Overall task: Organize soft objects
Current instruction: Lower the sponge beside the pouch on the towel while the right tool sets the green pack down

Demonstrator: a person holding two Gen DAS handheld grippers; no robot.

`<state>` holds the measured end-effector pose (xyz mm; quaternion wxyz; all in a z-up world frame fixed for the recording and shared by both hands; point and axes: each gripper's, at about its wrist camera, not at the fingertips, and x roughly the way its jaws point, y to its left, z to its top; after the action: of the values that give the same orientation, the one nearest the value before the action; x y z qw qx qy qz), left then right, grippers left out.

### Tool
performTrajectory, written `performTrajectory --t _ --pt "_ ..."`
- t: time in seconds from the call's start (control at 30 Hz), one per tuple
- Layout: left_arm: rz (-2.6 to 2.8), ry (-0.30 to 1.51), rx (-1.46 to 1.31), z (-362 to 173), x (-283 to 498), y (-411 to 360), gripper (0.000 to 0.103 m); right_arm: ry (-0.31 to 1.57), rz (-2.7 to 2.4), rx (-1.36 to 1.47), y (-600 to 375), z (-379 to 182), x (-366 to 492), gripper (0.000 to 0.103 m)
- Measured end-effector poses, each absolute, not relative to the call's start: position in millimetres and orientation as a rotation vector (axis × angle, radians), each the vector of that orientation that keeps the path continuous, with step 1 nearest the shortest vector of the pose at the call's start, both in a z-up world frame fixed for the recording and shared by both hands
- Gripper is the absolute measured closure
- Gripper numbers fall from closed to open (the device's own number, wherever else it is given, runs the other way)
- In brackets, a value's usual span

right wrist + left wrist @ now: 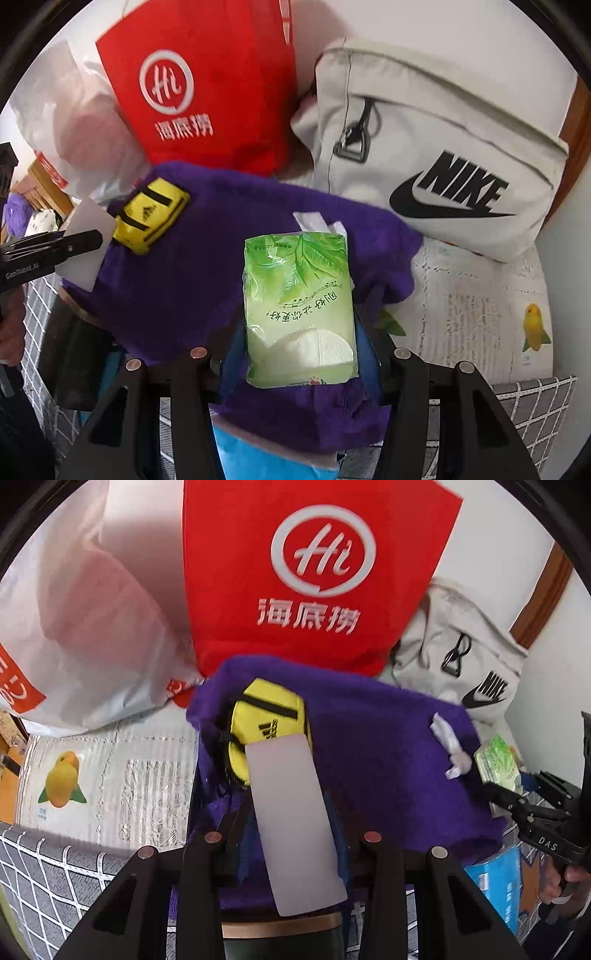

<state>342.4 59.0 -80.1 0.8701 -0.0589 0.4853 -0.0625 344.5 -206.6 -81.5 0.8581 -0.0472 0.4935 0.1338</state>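
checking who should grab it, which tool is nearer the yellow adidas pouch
Left. The left tool, holding a white slab, has that slab's far end right at the yellow pouch. The right tool, gripping a green tissue pack, sits well off to the side.

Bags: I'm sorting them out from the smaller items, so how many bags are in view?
3: a white plastic bag far left, a red bag standing in the middle, and a beige backpack on the right. Others may be hidden under the purple towel.
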Motion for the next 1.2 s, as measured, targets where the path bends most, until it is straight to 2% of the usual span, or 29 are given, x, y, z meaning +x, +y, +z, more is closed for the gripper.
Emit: performTrajectory --t 0.2,0.57,0.67,0.73,0.77,0.8,0.87,1.2 --pt "-0.124 0.964 -0.143 -83 347 62 0.069 1.06 0.279 -0.128 -204 -95 349 0.05" --pt "-0.119 1.027 -0.031 -97 356 43 0.063 1.128 0.275 -0.153 -200 -115 358 0.049" --pt "-0.121 1.066 -0.041 -99 357 45 0.058 1.139 0.286 -0.159 -198 -119 359 0.049" --pt "-0.122 1.072 -0.027 -97 356 43 0.044 1.148 0.288 -0.17 -196 -121 359 0.047" --pt "-0.135 1.063 -0.026 -94 354 43 0.041 1.147 0.295 -0.172 -195 -121 359 0.043" --pt "-0.147 1.052 -0.03 -90 353 42 0.035 1.142 0.303 -0.172 -195 -120 358 0.035" --pt "-0.158 1.042 -0.038 -84 350 43 0.032 1.12 0.313 -0.169 -194 -116 356 0.026" --pt "-0.145 1.005 -0.054 -56 332 45 0.032 1.057 0.307 -0.124 -203 -85 343 0.024"
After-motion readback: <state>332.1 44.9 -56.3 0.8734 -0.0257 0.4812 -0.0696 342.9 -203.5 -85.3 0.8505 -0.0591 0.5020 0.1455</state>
